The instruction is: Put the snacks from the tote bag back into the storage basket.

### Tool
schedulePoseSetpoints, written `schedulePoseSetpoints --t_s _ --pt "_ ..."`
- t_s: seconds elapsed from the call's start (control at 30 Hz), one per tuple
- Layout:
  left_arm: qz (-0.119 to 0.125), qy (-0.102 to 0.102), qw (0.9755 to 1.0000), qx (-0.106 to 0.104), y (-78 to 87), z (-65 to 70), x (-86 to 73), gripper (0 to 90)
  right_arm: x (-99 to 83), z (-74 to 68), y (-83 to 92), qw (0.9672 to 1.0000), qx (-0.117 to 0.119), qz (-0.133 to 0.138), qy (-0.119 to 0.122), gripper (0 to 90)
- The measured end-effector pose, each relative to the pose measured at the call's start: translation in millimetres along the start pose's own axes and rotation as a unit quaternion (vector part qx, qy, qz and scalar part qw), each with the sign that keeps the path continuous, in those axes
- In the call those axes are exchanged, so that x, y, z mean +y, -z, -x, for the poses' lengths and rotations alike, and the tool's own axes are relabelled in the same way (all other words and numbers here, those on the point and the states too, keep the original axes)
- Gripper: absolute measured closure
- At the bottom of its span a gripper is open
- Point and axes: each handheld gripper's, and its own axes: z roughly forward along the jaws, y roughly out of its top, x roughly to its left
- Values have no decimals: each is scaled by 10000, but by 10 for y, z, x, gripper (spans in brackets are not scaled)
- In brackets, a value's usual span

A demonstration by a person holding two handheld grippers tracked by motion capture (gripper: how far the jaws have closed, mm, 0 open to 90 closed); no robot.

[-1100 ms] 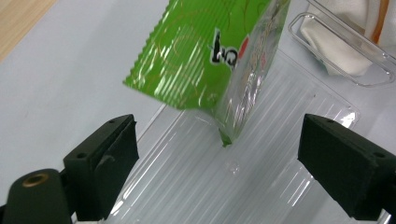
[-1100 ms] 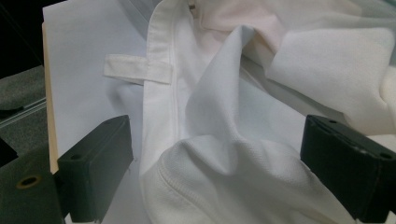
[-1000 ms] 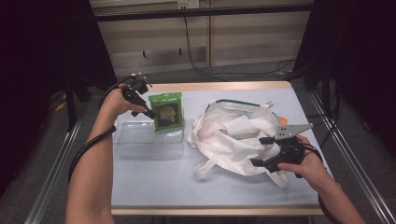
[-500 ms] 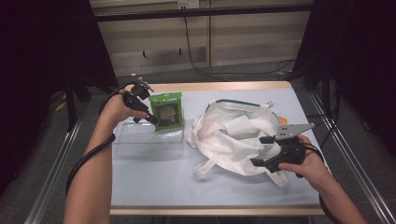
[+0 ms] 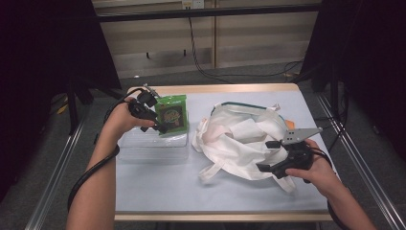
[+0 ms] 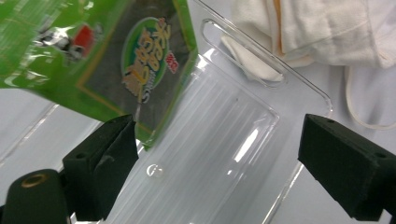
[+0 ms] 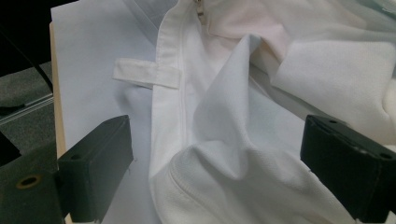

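We see left gripper [image 5: 160,128] released, jaws wide; green packet [image 6: 116,60] upper left of its view, touching left jaw, over clear tray [image 5: 153,146]; right gripper [image 5: 264,167] released above white bag [image 5: 239,139]

Black cable [image 5: 201,52] trailing over grey floor [image 5: 249,76] behind table [image 5: 158,191].

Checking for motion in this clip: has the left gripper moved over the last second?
Yes, slightly. Against the green packet, the left gripper has drawn back toward the table's far left edge; its jaws are open, beside the packet above the clear tray.
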Motion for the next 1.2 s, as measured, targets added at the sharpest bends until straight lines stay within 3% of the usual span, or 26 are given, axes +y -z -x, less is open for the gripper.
schedulePoseSetpoints --t_s 0.03,0.07,0.1,0.17,0.2,0.23,0.5,0.53,0.57,0.6,0.63,0.67,0.73,0.77,0.8,0.83,0.87,0.93,1.03,1.1,1.13,1.2 --pt "14 10 10000 -10 -13 14 -2 116 -1 0 0 10000 -1 0 0 92" --pt "124 144 9998 -44 -40 53 -7 116 -1 -1 0 10000 4 -1 1 92" --pt "31 -82 9999 -69 -48 53 -7 116 1 -2 2 10000 -7 -11 10 92" --pt "19 -120 9998 -128 -74 89 -8 116 3 2 10 10000 -9 -3 13 92" --pt "166 55 9998 -130 -104 132 -13 116 3 1 11 10000 -19 -3 20 92" --pt "76 -149 9998 -125 -106 137 -15 116 3 1 16 10000 -12 -7 14 92" --pt "132 -218 9993 -268 -166 286 1 115 -6 7 30 10000 -10 0 1 92" --pt "310 -35 9992 -257 -189 331 -3 115 -7 6 33 10000 -15 1 9 92" --pt "183 -260 9991 -267 -177 326 2 115 -6 5 36 10000 -26 2 18 92" --pt "190 -248 9991 -301 -180 353 3 114 -6 2 38 10000 -21 -3 10 92" --pt "365 -73 9988 -318 -205 405 -1 114 -6 0 38 10000 -12 6 15 92" --pt "232 -331 9986 -347 -190 389 5 114 -6 -1 39 10000 -12 12 15 92" --pt "289 -376 9982 -367 -205 431 12 113 -5 -4 40 10000 -22 14 7 92" --pt "461 -160 9981 -365 -228 474 7 113 -5 -4 38 10000 -23 17 16 92" --pt "334 -364 9981 -377 -222 471 16 112 -5 -5 37 10000 -17 16 22 92" --pt "318 -405 9979 -382 -226 485 22 112 -7 -5 34 10000 -10 5 38 92" --pt "439 -216 9978 -453 -246 524 21 111 -8 -6 33 10000 -16 0 33 92" --pt "292 -450 9976 -431 -240 531 36 111 -10 -7 33 10000 -16 7 14 92" --pt "338 -484 9972 -454 -254 574 47 110 -12 -5 36 10000 -27 2 26 92" --pt "415 -482 9968 -487 -270 599 47 109 -15 -5 41 10000 -19 -4 20 92" --pt "549 -277 9968 -504 -291 643 42 107 -17 -5 44 10000 -18 -7 15 92" --pt "620 -325 9962 -518 -309 676 38 105 -20 -5 51 10000 -23 -6 1 92"
